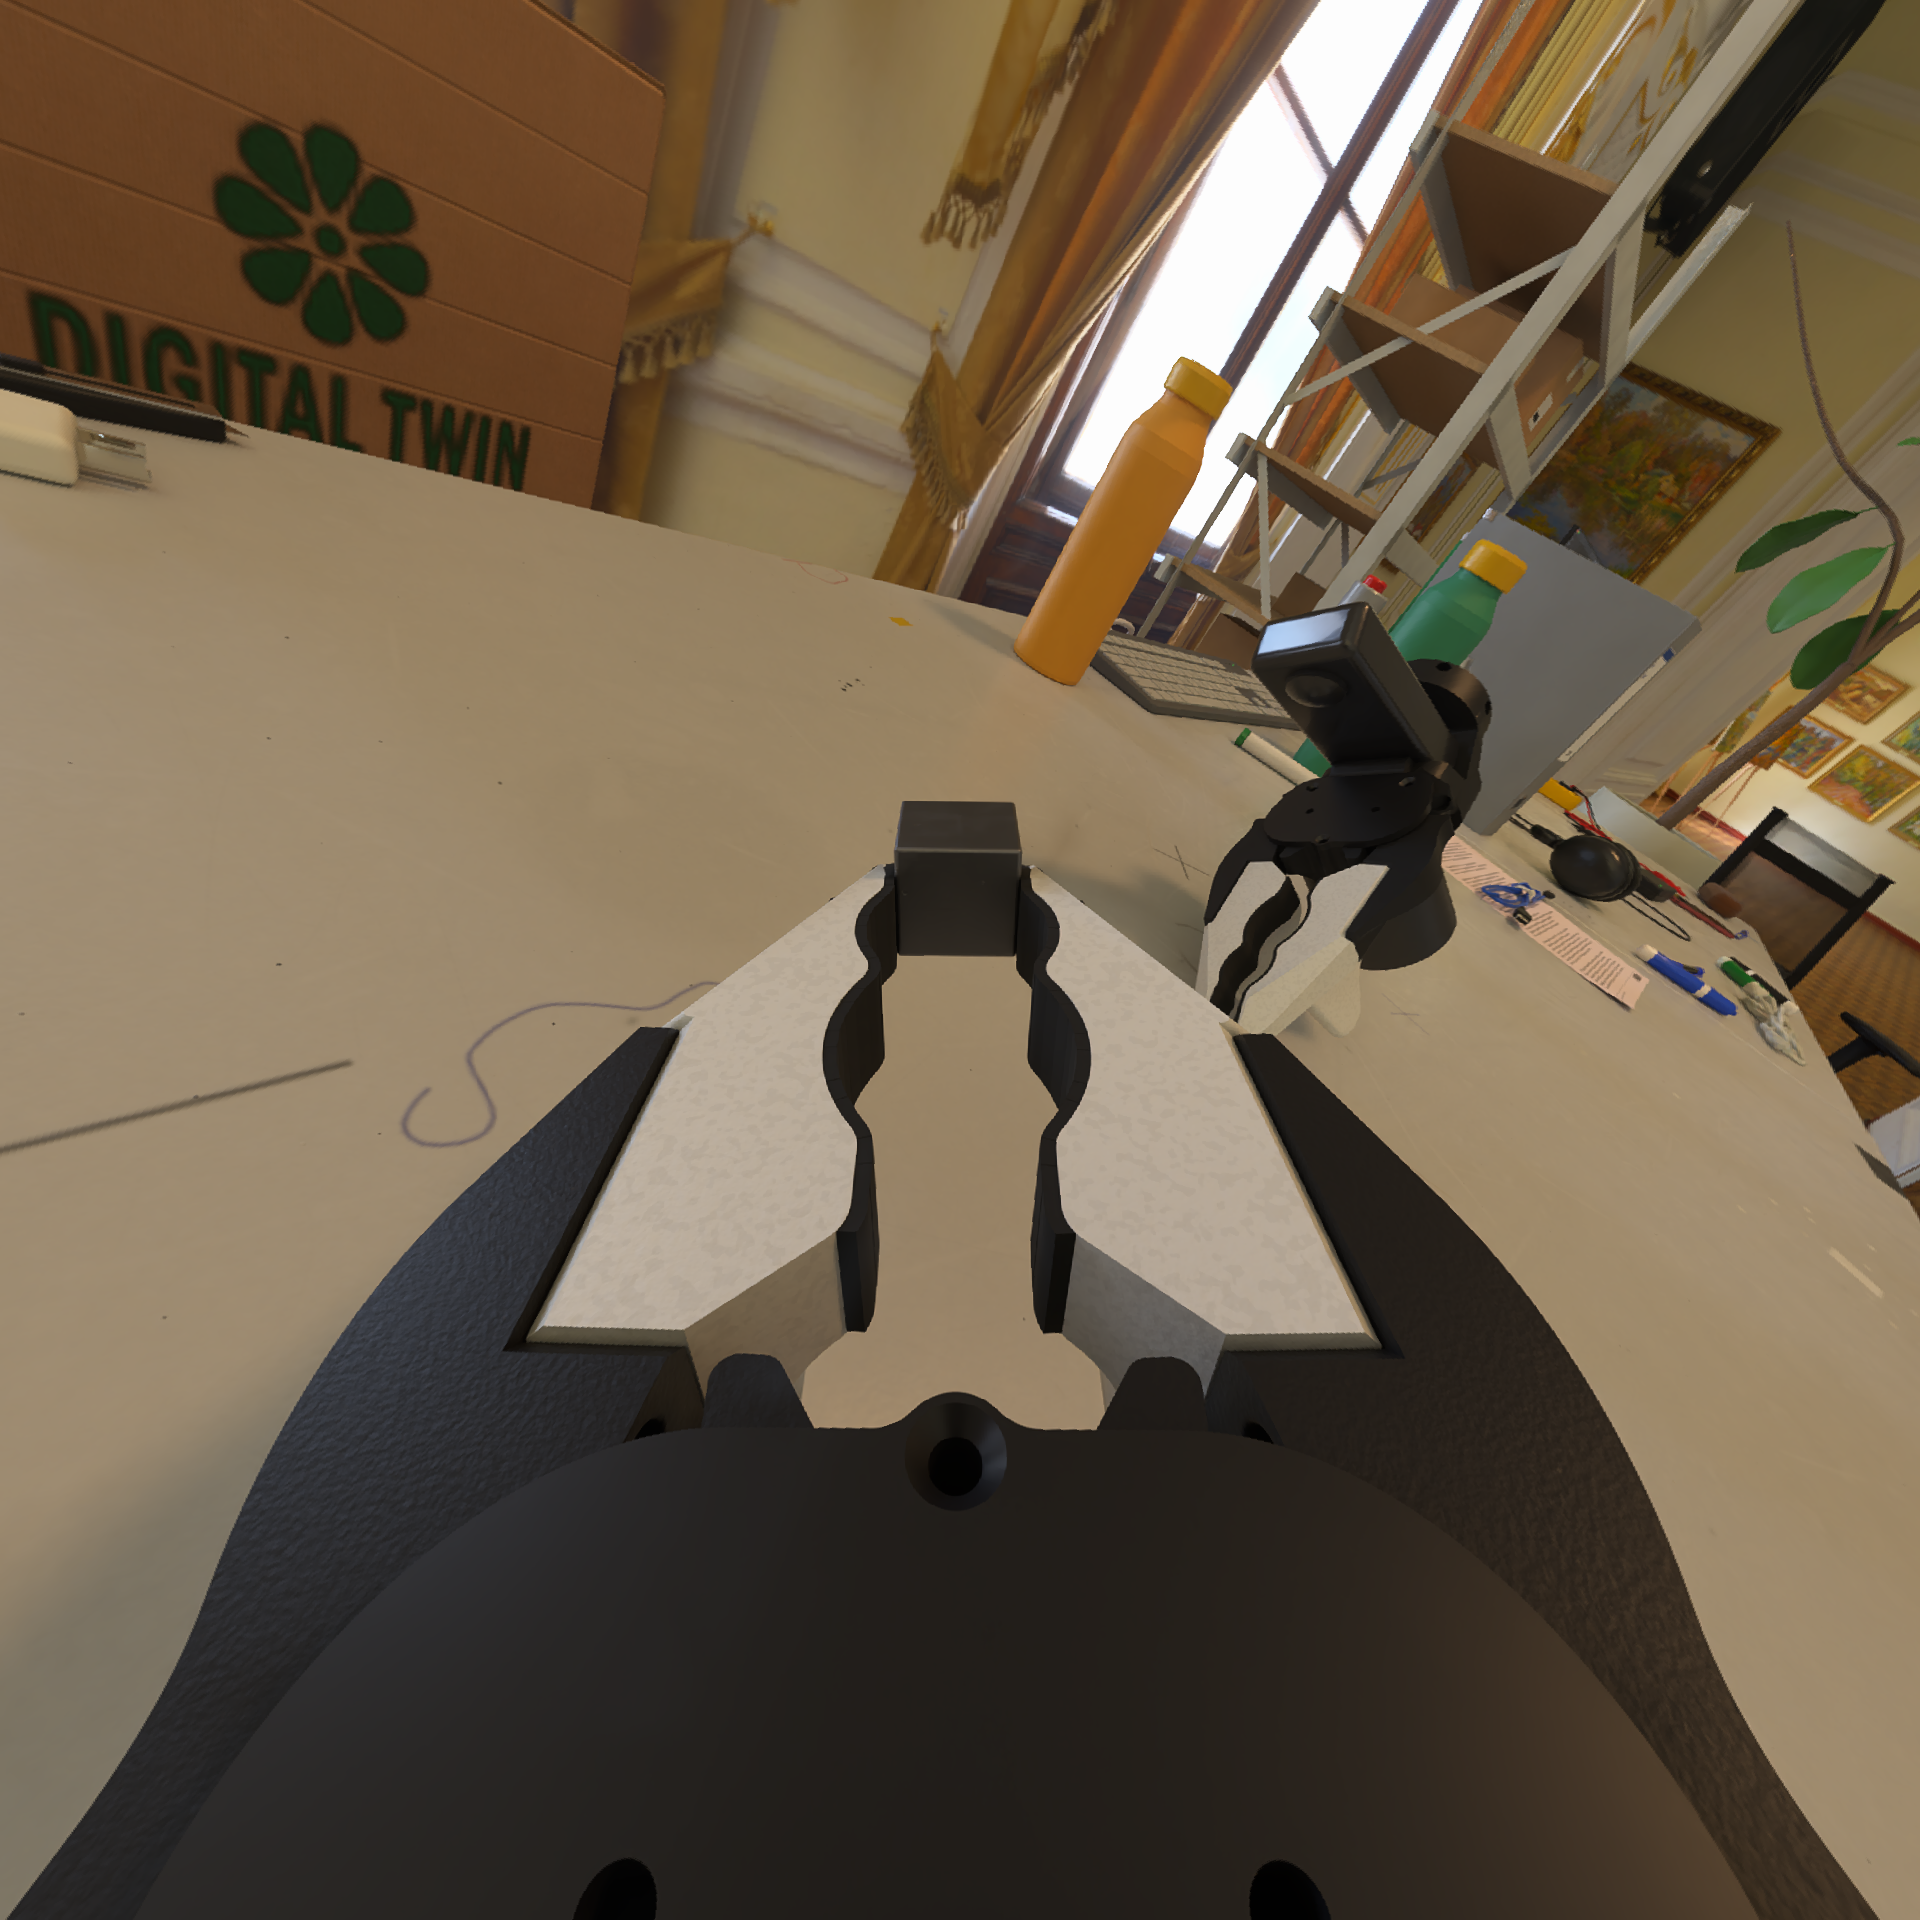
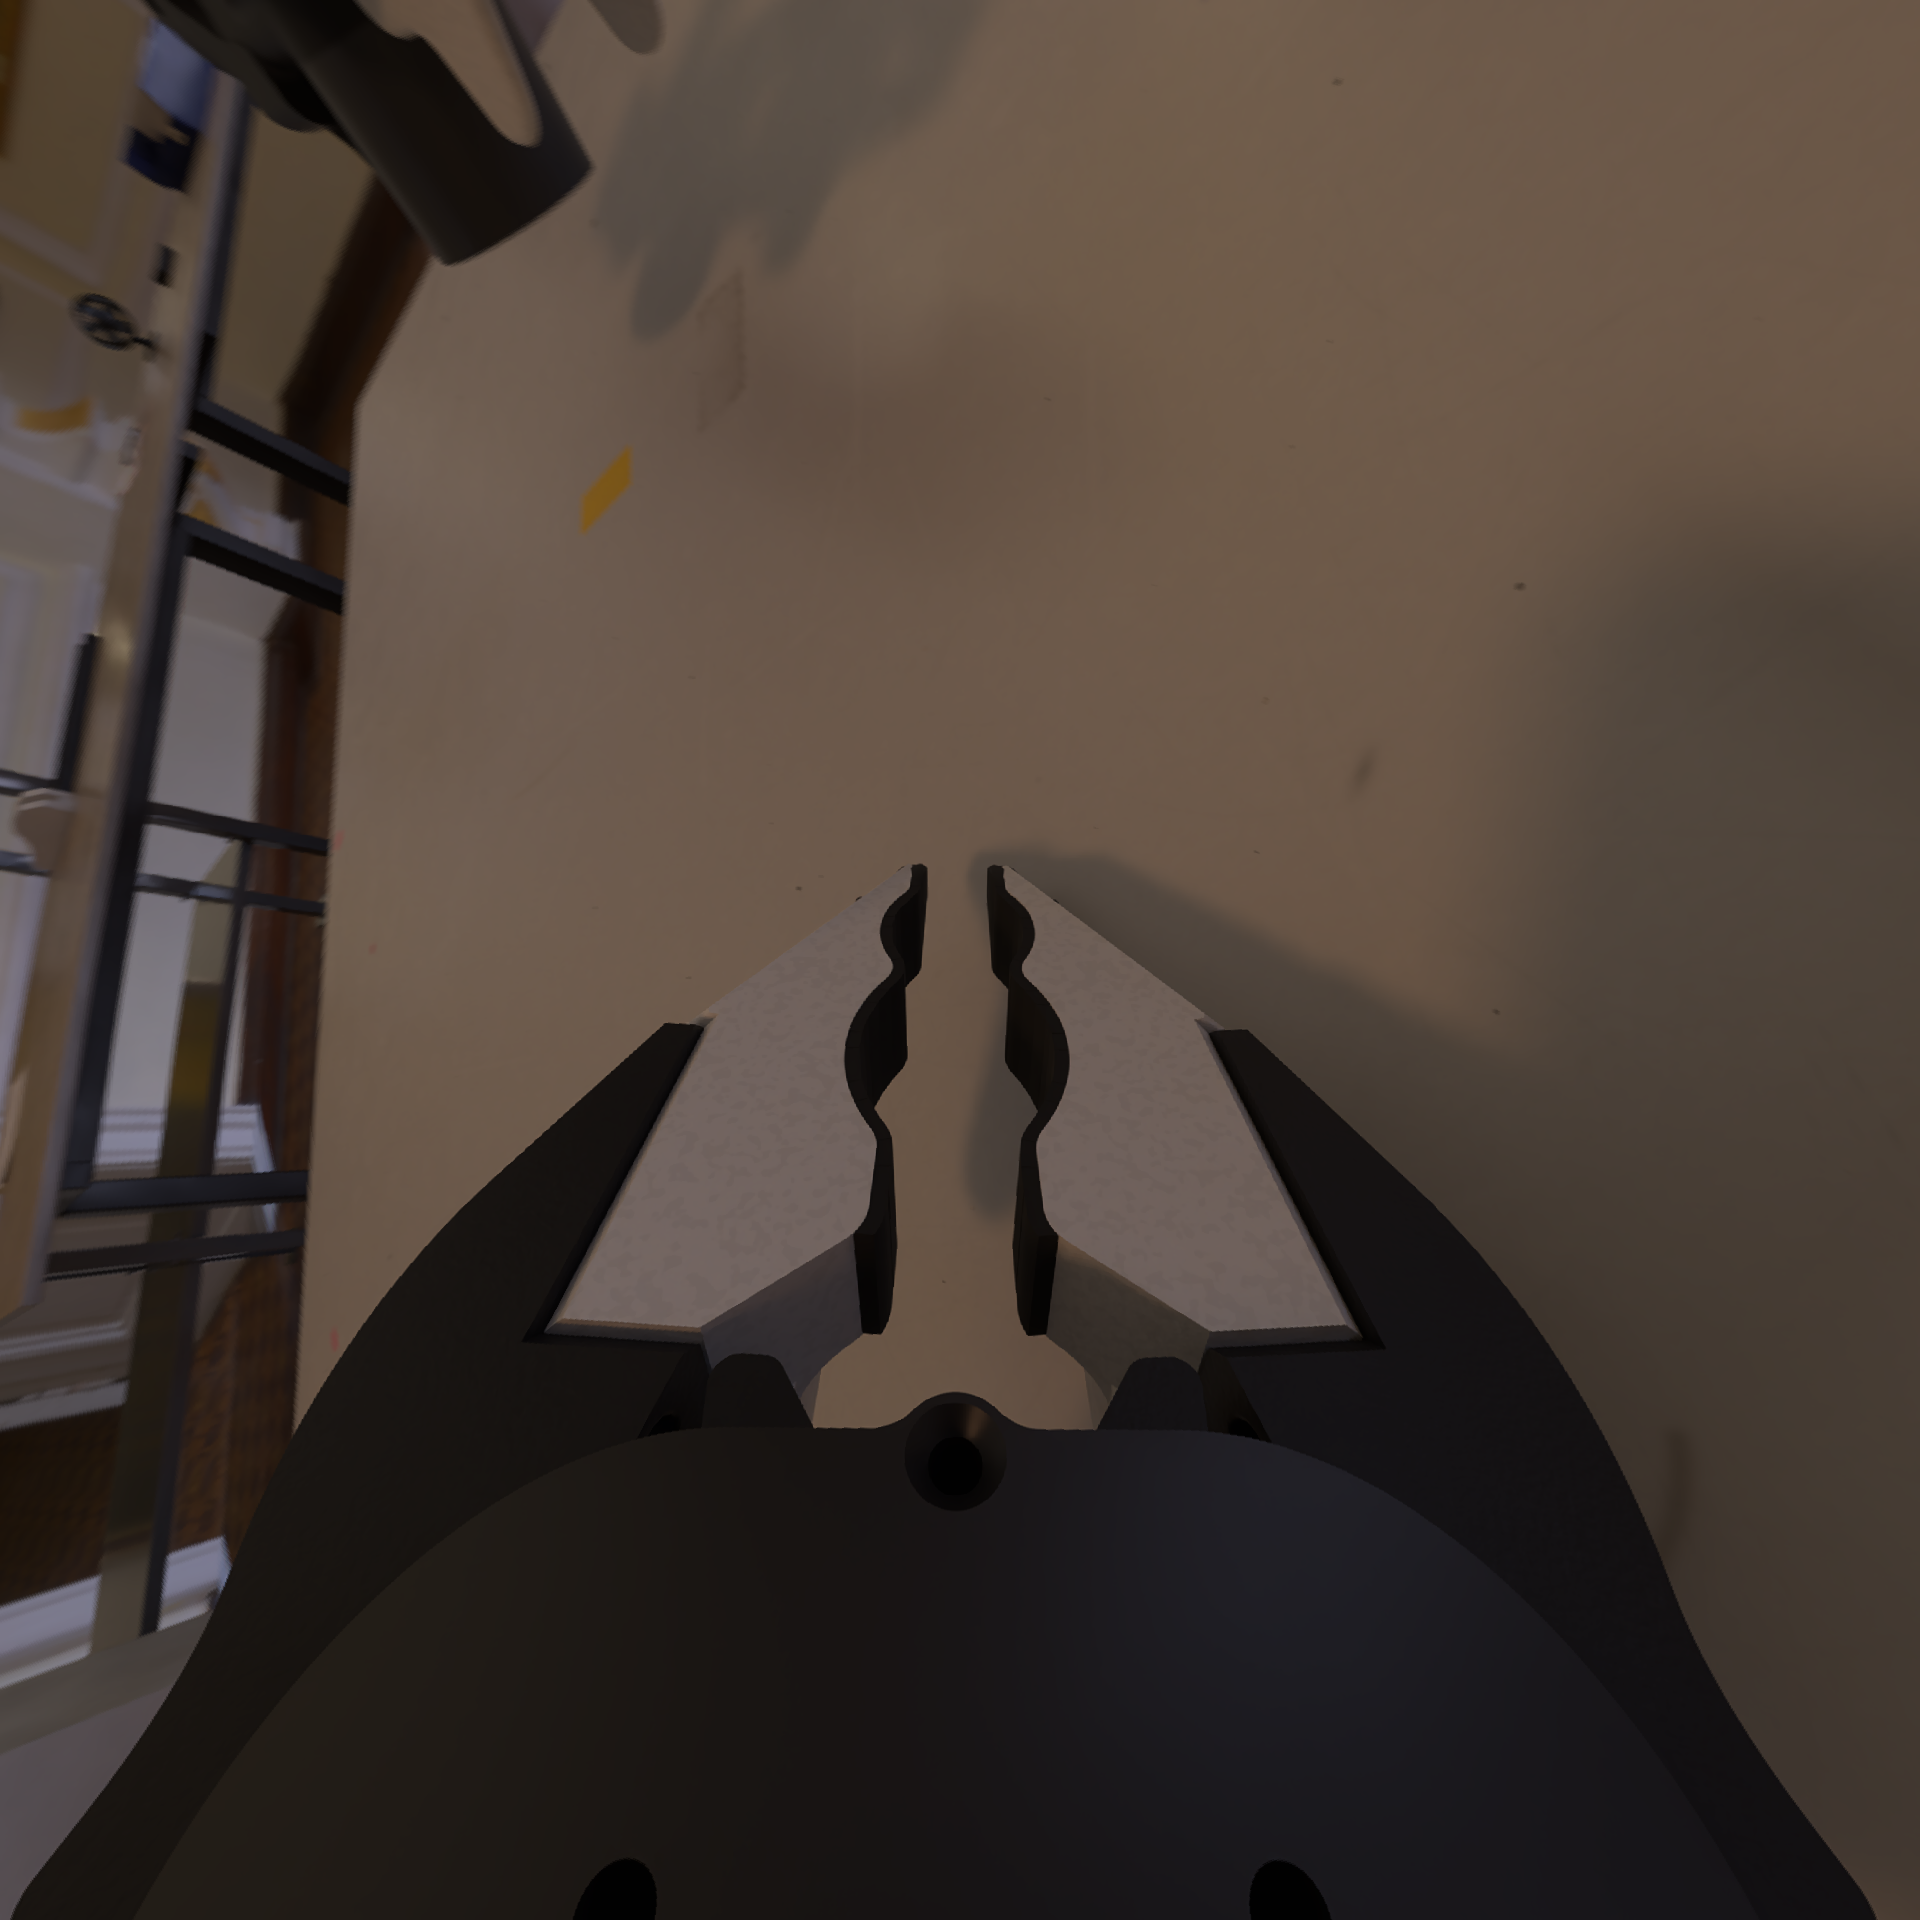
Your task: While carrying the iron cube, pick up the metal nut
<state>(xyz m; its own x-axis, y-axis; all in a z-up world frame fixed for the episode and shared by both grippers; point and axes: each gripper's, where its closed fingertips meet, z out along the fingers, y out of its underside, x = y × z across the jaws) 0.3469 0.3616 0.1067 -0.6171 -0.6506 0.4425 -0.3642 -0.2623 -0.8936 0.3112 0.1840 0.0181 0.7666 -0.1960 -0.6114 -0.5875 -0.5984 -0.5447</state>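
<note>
My left gripper (image 1: 957, 878) is shut on the iron cube (image 1: 956, 904), a small dark grey block pinched between its fingertips above the beige table (image 1: 520, 779). My right gripper (image 2: 956, 873) points down at the table, its jaws a narrow gap apart with only bare table showing between them. It also shows in the left wrist view (image 1: 1242, 1013), just right of the cube, its tips at the table surface. The black body of the left gripper (image 2: 447, 135) shows at the top left of the right wrist view. The metal nut is not visible in either view.
A cardboard box (image 1: 312, 260) stands at the back left. An orange bottle (image 1: 1122, 530), a green bottle (image 1: 1449, 613) and a keyboard (image 1: 1184, 681) are behind the right gripper. Headphones (image 1: 1590, 868) and markers (image 1: 1688, 982) lie at the right. The table edge (image 2: 332, 831) runs along the left.
</note>
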